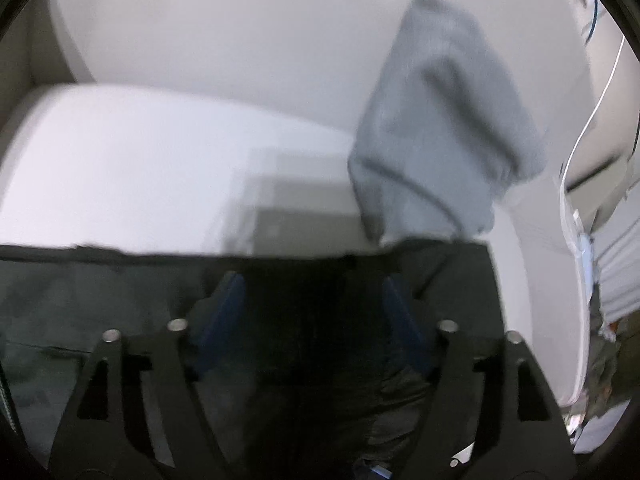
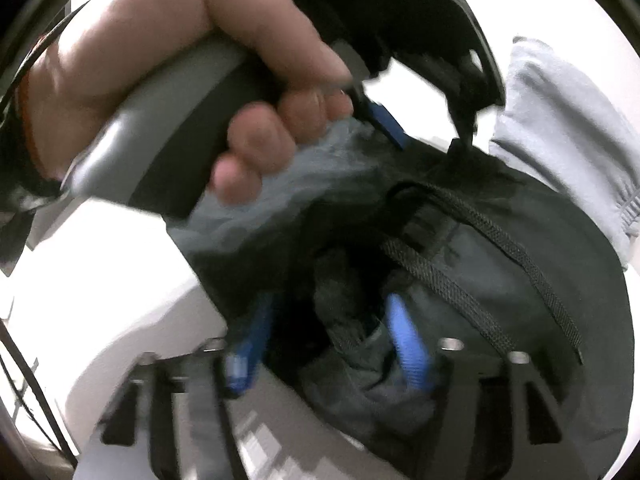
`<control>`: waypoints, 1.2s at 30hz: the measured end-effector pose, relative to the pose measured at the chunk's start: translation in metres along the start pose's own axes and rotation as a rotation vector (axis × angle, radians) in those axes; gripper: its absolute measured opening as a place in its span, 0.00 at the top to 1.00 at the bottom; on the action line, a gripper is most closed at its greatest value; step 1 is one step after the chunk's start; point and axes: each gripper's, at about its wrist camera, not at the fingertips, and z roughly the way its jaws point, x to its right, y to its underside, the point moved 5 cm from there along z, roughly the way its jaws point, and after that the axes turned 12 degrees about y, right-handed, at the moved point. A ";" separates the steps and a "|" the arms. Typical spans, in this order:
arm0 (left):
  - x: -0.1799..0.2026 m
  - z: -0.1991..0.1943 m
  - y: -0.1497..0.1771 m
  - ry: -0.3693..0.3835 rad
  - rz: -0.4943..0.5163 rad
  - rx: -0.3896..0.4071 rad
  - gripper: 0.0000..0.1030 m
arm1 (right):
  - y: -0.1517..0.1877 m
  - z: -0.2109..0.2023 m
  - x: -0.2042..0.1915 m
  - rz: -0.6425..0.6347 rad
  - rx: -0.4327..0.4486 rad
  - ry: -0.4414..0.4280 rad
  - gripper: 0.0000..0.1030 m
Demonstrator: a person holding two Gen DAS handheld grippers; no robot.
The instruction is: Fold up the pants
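We read no writing on the dark drawstring pants. Our right claw stands spread around bunched fabric; our left claw stands spread over them, near folded grey sweatpants.

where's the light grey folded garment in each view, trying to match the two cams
Left wrist view: the light grey garment lies upper right on the white surface, just beyond the dark pants' top edge.
Right wrist view: it sits at the right edge, partly hidden behind the dark pants.
Shared landmark: the dark pants, whose edge meets the grey garment in both views.
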 end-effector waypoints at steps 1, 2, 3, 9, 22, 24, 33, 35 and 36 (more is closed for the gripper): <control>0.001 -0.008 -0.002 0.003 -0.010 0.023 0.25 | 0.000 -0.007 0.001 0.004 0.011 -0.002 0.29; 0.001 -0.018 -0.004 0.005 -0.021 0.049 0.25 | 0.000 -0.015 0.003 0.012 0.023 -0.015 0.29; 0.002 -0.028 -0.005 0.005 -0.029 0.072 0.23 | 0.001 -0.021 0.006 0.021 0.030 -0.024 0.28; 0.024 -0.069 0.015 0.039 -0.014 0.117 0.22 | 0.014 -0.080 0.054 0.136 0.081 -0.061 0.19; 0.025 -0.055 0.132 0.032 -0.326 0.017 0.22 | 0.148 -0.132 0.231 0.462 0.120 0.096 0.15; 0.024 -0.042 0.143 0.020 -0.341 0.015 0.22 | 0.159 -0.129 0.235 0.454 0.099 0.087 0.15; 0.018 -0.015 0.158 0.075 -0.307 -0.044 0.30 | 0.186 -0.089 0.223 0.242 -0.018 0.116 0.23; 0.012 -0.020 0.162 0.104 -0.305 -0.031 0.33 | 0.190 -0.079 0.224 0.230 -0.029 0.127 0.25; 0.010 -0.019 0.162 0.107 -0.301 -0.031 0.37 | 0.190 -0.077 0.224 0.231 -0.023 0.130 0.26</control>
